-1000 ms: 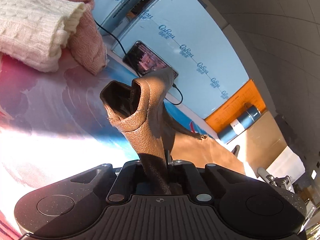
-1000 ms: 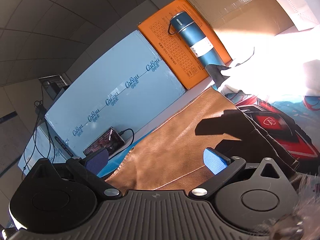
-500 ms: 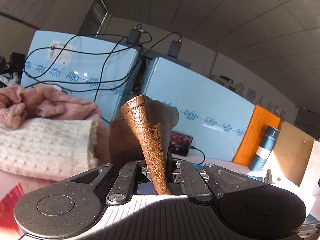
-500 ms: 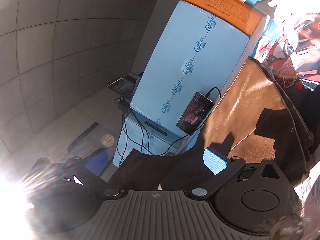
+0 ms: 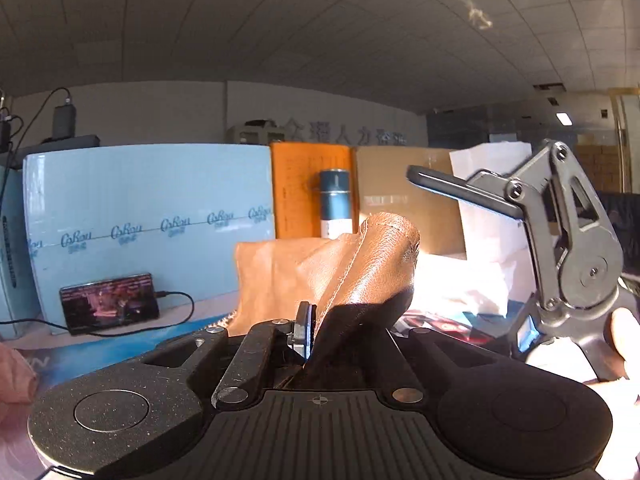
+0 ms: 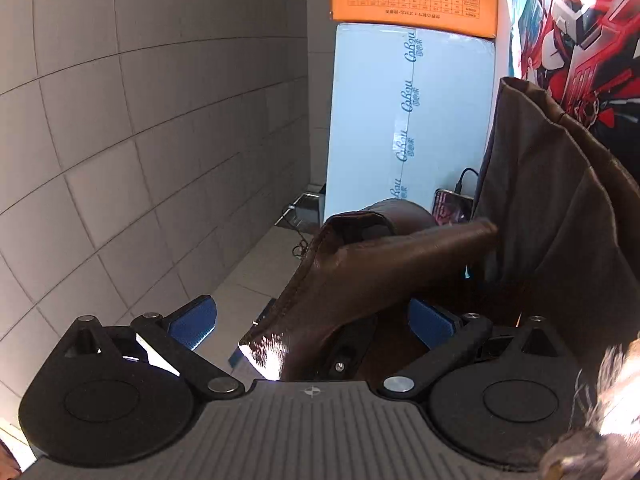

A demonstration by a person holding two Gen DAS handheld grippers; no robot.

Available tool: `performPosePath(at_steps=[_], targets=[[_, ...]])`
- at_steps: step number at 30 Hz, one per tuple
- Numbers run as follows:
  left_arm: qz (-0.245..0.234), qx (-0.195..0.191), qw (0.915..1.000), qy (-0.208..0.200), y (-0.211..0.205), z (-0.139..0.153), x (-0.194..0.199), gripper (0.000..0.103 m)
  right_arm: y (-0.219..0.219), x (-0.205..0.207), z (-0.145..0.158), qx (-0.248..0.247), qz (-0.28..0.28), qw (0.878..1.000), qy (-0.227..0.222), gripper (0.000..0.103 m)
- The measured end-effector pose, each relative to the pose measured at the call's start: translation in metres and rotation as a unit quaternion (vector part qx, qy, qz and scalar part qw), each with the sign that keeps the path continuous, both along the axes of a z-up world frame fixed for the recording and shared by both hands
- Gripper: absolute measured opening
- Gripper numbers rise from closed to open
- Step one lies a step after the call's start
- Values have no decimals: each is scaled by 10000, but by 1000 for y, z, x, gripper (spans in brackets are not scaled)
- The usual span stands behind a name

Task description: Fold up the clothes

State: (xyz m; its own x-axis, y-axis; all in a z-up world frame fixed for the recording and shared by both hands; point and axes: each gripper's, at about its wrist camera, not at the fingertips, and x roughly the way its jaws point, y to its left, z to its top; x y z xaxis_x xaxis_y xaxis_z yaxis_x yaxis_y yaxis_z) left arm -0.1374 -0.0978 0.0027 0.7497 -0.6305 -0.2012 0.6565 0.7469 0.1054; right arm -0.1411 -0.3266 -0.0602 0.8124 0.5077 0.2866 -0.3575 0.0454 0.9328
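A brown leather garment [image 5: 360, 264] rises from my left gripper [image 5: 316, 336], which is shut on a stitched fold of it. In the left wrist view, one finger [image 5: 460, 190] of my right gripper juts in from the right, held by a person's hand [image 5: 624, 336]. In the right wrist view my right gripper [image 6: 312, 316] is open and rolled onto its side, its blue pads [image 6: 192, 320] far apart. A dark fold of the same leather garment [image 6: 380, 264] passes between those pads without being pressed. More of the garment hangs at the right.
Pale blue foam boards [image 5: 152, 200], an orange board [image 5: 296, 192], a blue flask [image 5: 336, 204] and a cardboard box [image 5: 400, 200] line the back of the table. A phone [image 5: 108, 304] on a cable leans there. Pink knitwear [image 5: 14, 376] lies at the left edge.
My left gripper swung right and rolled level, still holding the leather; the knit pile slid out of view. The right gripper rolled sideways, and a leather fold now lies between its open fingers.
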Motion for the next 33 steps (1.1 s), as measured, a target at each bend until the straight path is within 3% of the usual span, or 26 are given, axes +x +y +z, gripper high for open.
performPosePath(at_steps=[4, 7, 8, 9, 10, 11, 12, 14, 15, 17, 19, 21, 22, 23, 24, 25, 26, 31, 33], targets=[[-380, 595, 9975, -26, -15, -16, -10, 12, -14, -1, 13, -717, -321, 9964, 311, 103], [-735, 655, 9945, 353, -13, -18, -3, 20, -14, -3, 27, -1483, -504, 9860, 565, 103], [-851, 602, 9932, 508, -12, -17, 0, 31, -9, -3, 32, -1831, -552, 9793, 657, 103], [-1041, 588, 9900, 744, -7, -16, 3, 51, -4, -4, 37, -2223, -620, 9701, 746, 103], [-1327, 619, 9835, 1061, -1, -13, 6, 66, 3, -5, 41, -2593, -701, 9599, 805, 103], [-1641, 667, 9743, 1392, 5, -9, 11, 87, 9, -6, 45, -2958, -806, 9479, 863, 103], [-1952, 713, 9629, 1721, 12, -4, 15, 90, 14, -7, 48, -3243, -873, 9372, 938, 103], [-2339, 582, 9483, 2066, 35, 7, 26, 91, 21, -8, 48, -3630, -909, 9211, 1074, 103], [-2334, 456, 9487, 2081, 48, 13, 34, 91, 24, -9, 46, -3728, -903, 9166, 1127, 103], [-1973, 200, 9611, 1924, 75, 24, 51, 97, 27, -6, 40, -3786, -954, 9117, 1283, 101], [-1110, -7, 9775, 1793, 90, 28, 76, 101, 30, -1, 35, -3822, -1029, 9071, 1430, 97], [-296, -188, 9811, 1905, 95, 24, 106, 101, 36, -3, 33, -3992, -1302, 8938, 1575, 79], [-24, -268, 9777, 2085, 94, 20, 123, 101, 39, -5, 33, -4108, -1496, 8833, 1694, 56], [84, -334, 9728, 2290, 93, 14, 138, 101, 42, -5, 34, -4206, -1683, 8727, 1822, 38], [33, -400, 9679, 2482, 91, 6, 150, 101, 44, -7, 35, -4223, -1816, 8685, 1856, 31], [-74, -447, 9632, 2650, 90, -1, 158, 101, 45, -10, 36, -4184, -1891, 8705, 1771, 19], [-199, -475, 9582, 2816, 90, -8, 164, 101, 46, -14, 38, -4147, -1954, 8733, 1649, 15], [-344, -607, 9494, 3063, 107, -20, 159, 101, 63, -28, 57, -4538, -2409, 8490, 1238, 14], [-345, -440, 9516, 3023, 106, -20, 155, 101, 70, -22, 54, -4903, -2487, 8228, 1443, 17]])
